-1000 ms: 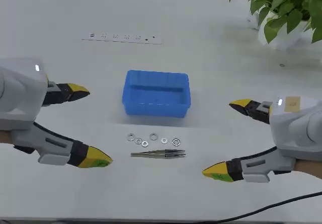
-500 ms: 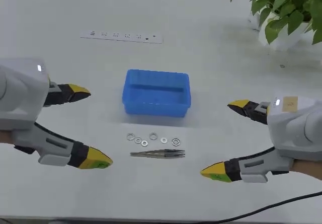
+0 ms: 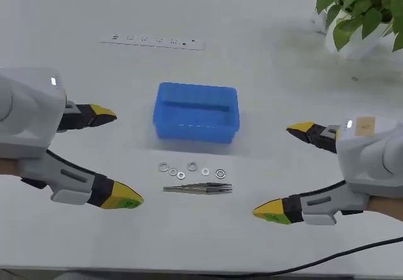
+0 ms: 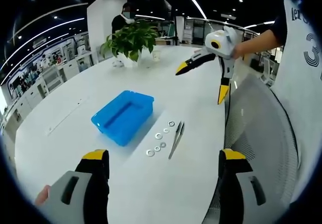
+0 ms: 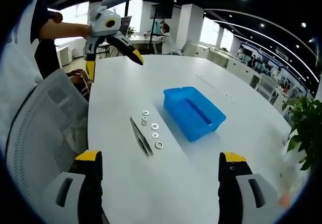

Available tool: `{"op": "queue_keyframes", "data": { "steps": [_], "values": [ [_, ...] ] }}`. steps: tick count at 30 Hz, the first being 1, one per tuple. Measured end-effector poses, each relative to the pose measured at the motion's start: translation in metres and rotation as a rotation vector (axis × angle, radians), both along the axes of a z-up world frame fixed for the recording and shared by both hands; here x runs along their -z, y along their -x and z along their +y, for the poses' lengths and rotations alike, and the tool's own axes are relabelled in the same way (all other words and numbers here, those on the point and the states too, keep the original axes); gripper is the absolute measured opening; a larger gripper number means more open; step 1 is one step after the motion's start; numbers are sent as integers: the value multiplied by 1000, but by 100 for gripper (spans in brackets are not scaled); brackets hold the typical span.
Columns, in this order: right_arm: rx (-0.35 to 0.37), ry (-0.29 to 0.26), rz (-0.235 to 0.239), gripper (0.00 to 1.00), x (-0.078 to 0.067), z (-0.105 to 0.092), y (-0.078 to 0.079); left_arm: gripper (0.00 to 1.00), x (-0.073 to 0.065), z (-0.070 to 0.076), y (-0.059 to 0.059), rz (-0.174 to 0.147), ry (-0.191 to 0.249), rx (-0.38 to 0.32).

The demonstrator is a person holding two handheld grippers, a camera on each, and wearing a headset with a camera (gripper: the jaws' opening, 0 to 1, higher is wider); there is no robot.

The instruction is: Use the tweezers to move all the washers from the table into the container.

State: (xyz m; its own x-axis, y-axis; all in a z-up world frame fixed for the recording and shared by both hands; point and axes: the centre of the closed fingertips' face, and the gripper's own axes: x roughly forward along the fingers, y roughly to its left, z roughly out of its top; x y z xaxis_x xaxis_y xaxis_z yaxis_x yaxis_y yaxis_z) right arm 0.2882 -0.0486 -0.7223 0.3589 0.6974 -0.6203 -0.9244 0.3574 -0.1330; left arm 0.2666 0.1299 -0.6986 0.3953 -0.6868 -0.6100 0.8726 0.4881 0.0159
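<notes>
Head view: on the smooth white table (image 3: 264,72), small flat metal washers (image 3: 191,170) lie in a loose row. Slim steel tweezers (image 3: 197,189) lie just beside them. Both sit between the left gripper (image 3: 116,156) and the right gripper (image 3: 283,170). A rectangular blue plastic container (image 3: 196,112) stands just beyond. Both grippers' yellow-tipped jaws are spread wide and hold nothing. Markings on the flat power strip (image 3: 153,41) are too small to read.

Left gripper view: washers and tweezers lie ahead between its parted jaws, with the container to their left.

Right gripper view: jaws wide apart, with the container right of the washers.
</notes>
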Motion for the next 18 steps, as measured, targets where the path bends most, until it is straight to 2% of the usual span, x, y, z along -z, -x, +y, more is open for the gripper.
{"op": "queue_keyframes", "data": {
  "steps": [3, 9, 12, 18],
  "values": [
    [-3, 3, 0, 97, 1, 0, 0, 95, 0, -2, 3, 13, 14, 6],
    [-4, 6, 6, 96, 2, -1, 1, 95, 2, 0, 4, 14, -2, 3],
    [-2, 3, 5, 96, 2, -2, 1, 95, 3, -1, 7, 28, 4, 9],
    [0, 6, 11, 96, 4, -3, 2, 95, 7, 0, 7, 32, -10, 14]
  ]
}}
